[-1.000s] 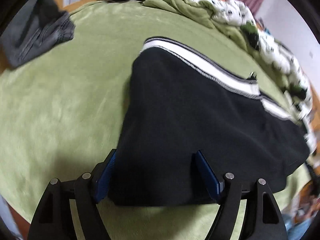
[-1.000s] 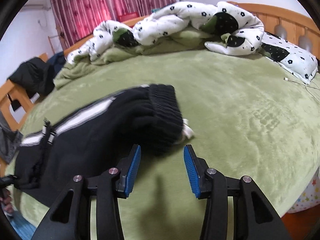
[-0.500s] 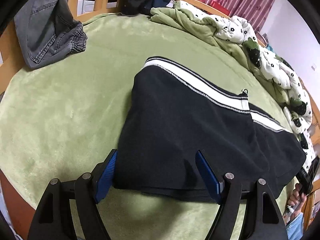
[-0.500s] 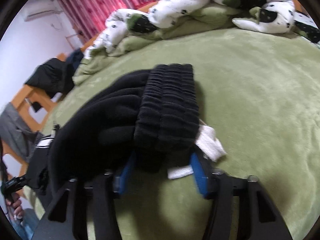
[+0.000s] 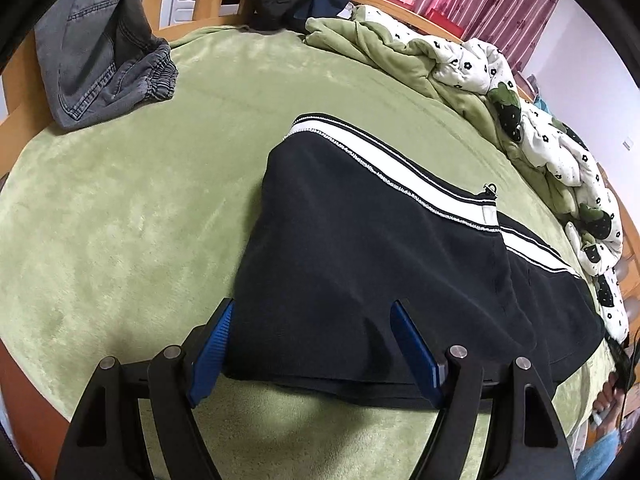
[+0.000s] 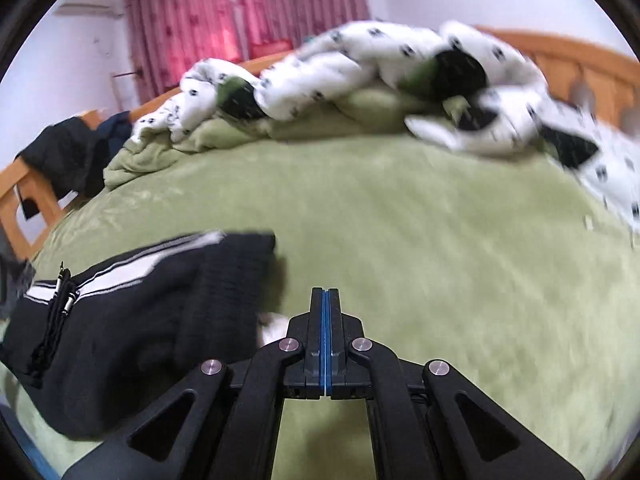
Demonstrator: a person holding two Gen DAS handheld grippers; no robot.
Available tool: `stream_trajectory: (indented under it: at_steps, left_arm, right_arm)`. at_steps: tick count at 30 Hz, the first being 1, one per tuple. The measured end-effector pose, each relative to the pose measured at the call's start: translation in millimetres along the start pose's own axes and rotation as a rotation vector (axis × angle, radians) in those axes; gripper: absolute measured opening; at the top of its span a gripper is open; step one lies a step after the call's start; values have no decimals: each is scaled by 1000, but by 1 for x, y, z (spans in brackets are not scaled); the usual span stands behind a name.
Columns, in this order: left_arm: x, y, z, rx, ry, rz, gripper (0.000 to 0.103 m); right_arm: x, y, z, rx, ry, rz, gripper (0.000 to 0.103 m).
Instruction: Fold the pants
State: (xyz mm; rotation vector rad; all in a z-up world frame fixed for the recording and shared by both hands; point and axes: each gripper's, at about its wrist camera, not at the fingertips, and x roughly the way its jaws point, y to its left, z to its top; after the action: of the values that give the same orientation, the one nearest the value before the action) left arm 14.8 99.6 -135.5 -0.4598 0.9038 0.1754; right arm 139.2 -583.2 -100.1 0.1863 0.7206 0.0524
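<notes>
Pants (image 5: 360, 264), black with a white side stripe, lie folded on the green bed (image 5: 132, 208), the folded end toward the left gripper (image 5: 312, 344). Left gripper fingers (image 5: 212, 344) are spread wide, one at each side of the near fabric edge, cloth lying between them, not pinched. In the right wrist view the pants (image 6: 120, 320) lie at lower left, ribbed cuff toward the middle, a small white tag just beside it. Right gripper (image 6: 325, 336) fingers are pressed fully together with nothing between them, over bare bed just right of the cuff (view is blurred). Grey jeans (image 5: 100, 52) hang on the wooden bed frame, well apart. A white patterned quilt (image 6: 400, 64) is bunched along the far edge.
</notes>
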Motion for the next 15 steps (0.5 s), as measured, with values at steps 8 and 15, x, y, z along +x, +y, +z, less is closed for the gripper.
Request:
stream_trajectory:
  at_steps: [8, 15]
  left_arm:
    - [3, 11, -1, -11, 25, -58, 75]
    - [0, 13, -3, 13, 33, -78, 75]
  right_arm:
    - [5, 57, -49, -121, 52, 98, 63]
    - [60, 91, -38, -82, 93, 59, 69]
